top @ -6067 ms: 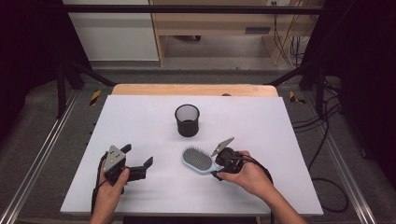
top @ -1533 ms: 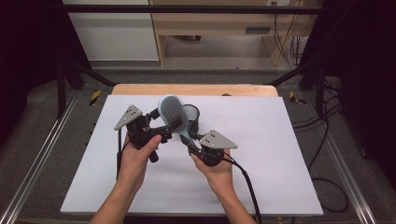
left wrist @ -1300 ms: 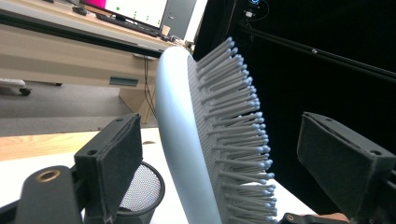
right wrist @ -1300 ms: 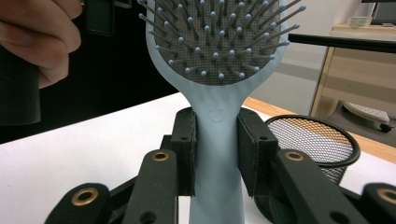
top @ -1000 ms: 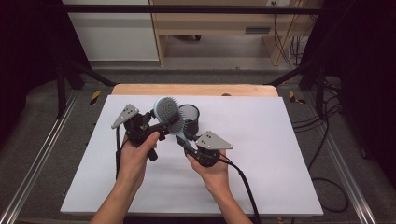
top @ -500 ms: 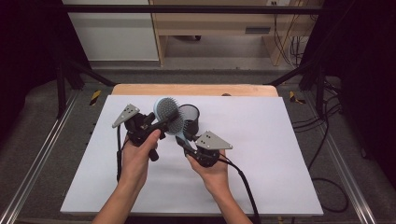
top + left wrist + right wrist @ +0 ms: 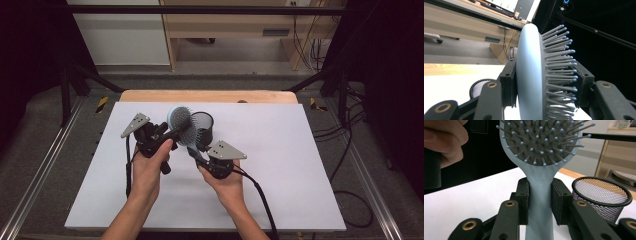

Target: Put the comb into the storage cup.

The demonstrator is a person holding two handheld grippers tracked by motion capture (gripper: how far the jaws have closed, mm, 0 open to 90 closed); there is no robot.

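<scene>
A pale blue hairbrush [image 7: 181, 125] with grey bristles is held up above the white table, in front of a black mesh cup [image 7: 202, 125]. My left gripper [image 7: 171, 133] is shut on the brush head [image 7: 531, 75], one jaw on its back and the other against the bristles. My right gripper [image 7: 193, 150] is shut on the handle [image 7: 540, 192], just below the head. The brush stands roughly upright, with its bristles [image 7: 541, 142] facing the right gripper's camera. The mesh cup [image 7: 601, 195] stands upright on the table just behind and to the right.
The white table [image 7: 300, 165] has open surface on all sides of the hands. A wooden strip [image 7: 210, 96] runs along its far edge. Metal rails [image 7: 40, 175] flank the table. A black cable [image 7: 260, 195] trails from the right gripper toward the front edge.
Six seconds ago the brush lay on the table at the right gripper. It is now lifted beside the cup, with the left gripper shut on its head. The last half second shows almost no motion.
</scene>
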